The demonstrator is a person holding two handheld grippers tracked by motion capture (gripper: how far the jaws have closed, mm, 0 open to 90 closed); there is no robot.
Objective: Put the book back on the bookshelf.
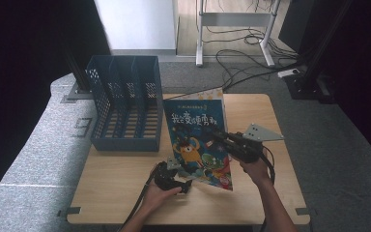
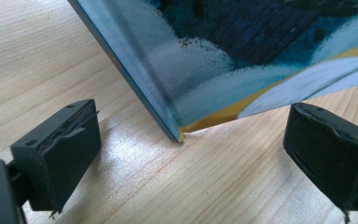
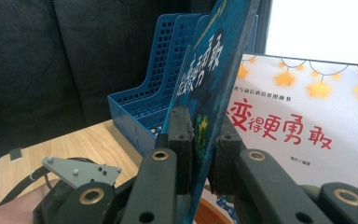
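Note:
A blue picture book (image 1: 198,140) with a cartoon monster on its cover stands tilted up off the wooden table (image 1: 121,193). My right gripper (image 1: 212,129) is shut on its right edge; in the right gripper view the pads (image 3: 182,135) press both sides of the cover (image 3: 214,70). My left gripper (image 1: 181,180) is open at the book's lower left corner. In the left gripper view that corner (image 2: 179,135) rests on the table between the wide-apart jaws of the left gripper (image 2: 191,154), touching neither. A second book (image 3: 303,121), white with yellow stars, lies behind the lifted one.
A blue perforated file rack (image 1: 125,104) with several slots stands at the table's back left, close beside the book. The left gripper's grey plate (image 3: 81,170) shows low in the right gripper view. Cables (image 1: 251,63) and a stand's legs lie on the floor beyond the table.

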